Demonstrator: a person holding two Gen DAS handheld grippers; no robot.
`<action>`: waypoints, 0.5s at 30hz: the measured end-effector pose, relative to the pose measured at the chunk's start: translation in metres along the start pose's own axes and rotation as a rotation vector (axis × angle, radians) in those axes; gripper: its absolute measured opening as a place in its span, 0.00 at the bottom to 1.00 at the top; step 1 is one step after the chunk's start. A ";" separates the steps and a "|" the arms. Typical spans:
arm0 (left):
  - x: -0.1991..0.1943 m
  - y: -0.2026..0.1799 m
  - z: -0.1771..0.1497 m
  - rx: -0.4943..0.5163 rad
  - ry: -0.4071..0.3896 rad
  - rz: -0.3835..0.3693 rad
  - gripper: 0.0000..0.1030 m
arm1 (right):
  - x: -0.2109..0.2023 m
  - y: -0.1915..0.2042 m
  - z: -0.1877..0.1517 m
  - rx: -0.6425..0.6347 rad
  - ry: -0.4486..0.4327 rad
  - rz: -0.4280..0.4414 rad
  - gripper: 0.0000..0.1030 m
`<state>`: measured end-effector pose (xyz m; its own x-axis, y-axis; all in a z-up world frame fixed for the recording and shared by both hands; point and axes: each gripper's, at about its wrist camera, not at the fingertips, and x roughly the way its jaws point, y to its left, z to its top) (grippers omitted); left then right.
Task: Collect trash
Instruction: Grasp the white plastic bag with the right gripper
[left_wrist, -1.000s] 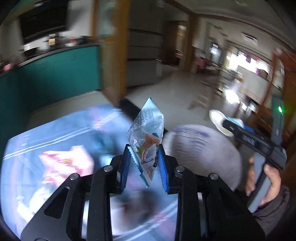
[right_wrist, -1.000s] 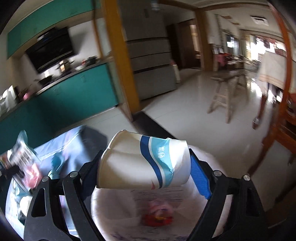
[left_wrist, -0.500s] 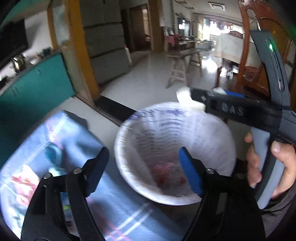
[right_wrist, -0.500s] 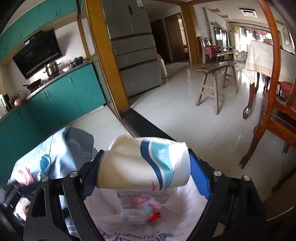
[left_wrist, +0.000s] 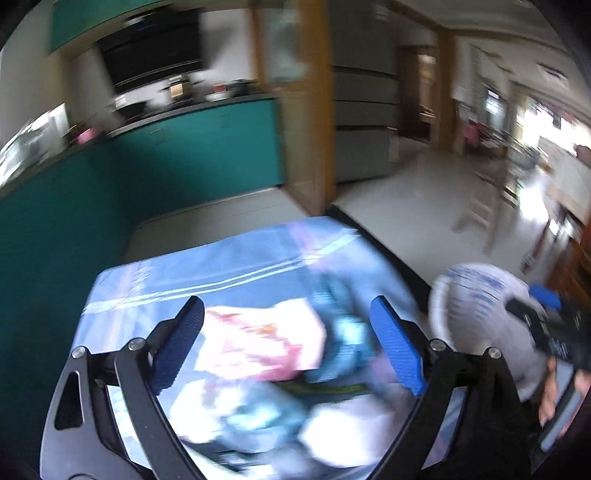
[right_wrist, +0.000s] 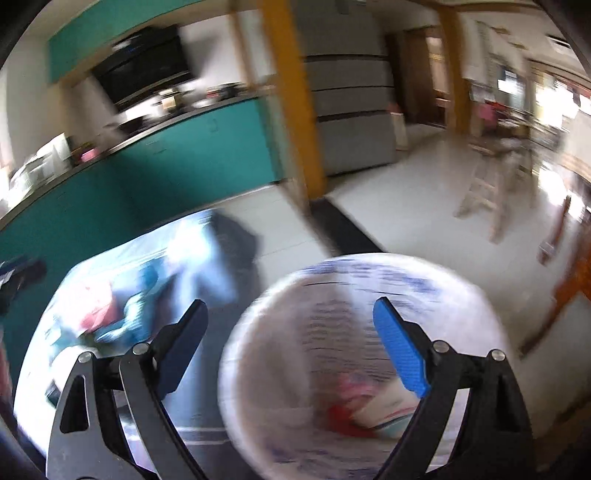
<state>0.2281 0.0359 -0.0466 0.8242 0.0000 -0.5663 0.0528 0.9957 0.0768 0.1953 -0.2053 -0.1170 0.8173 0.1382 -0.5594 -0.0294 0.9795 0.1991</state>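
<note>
both your loads dropped: left hand-held gripper (left_wrist: 288, 347) opening, empty, over desk (left_wrist: 221, 273) litter; right hand-held gripper (right_wrist: 290, 350) opening, empty, above bin (right_wrist: 480, 306), cup (right_wrist: 384, 406) inside.

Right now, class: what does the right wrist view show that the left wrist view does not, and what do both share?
Only the right wrist view looks into the lined bin, showing trash at its bottom, between the opening, empty jaws of the right gripper.

Only the left wrist view shows the left gripper, jaws opening with nothing held, and a hand holding the other gripper.

Both show the blue cloth with blurred wrappers, and the teal cabinets.
</note>
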 end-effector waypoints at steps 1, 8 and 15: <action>0.000 0.012 -0.001 -0.023 0.005 0.029 0.89 | 0.002 0.013 -0.002 -0.027 0.009 0.056 0.86; 0.002 0.073 -0.015 -0.138 0.070 0.119 0.93 | 0.021 0.114 -0.024 -0.247 0.119 0.354 0.86; 0.000 0.088 -0.034 -0.156 0.158 0.034 0.94 | 0.037 0.171 -0.048 -0.403 0.204 0.382 0.71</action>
<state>0.2137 0.1270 -0.0673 0.7249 0.0356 -0.6879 -0.0714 0.9972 -0.0235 0.1932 -0.0257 -0.1425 0.5799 0.4785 -0.6593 -0.5488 0.8276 0.1179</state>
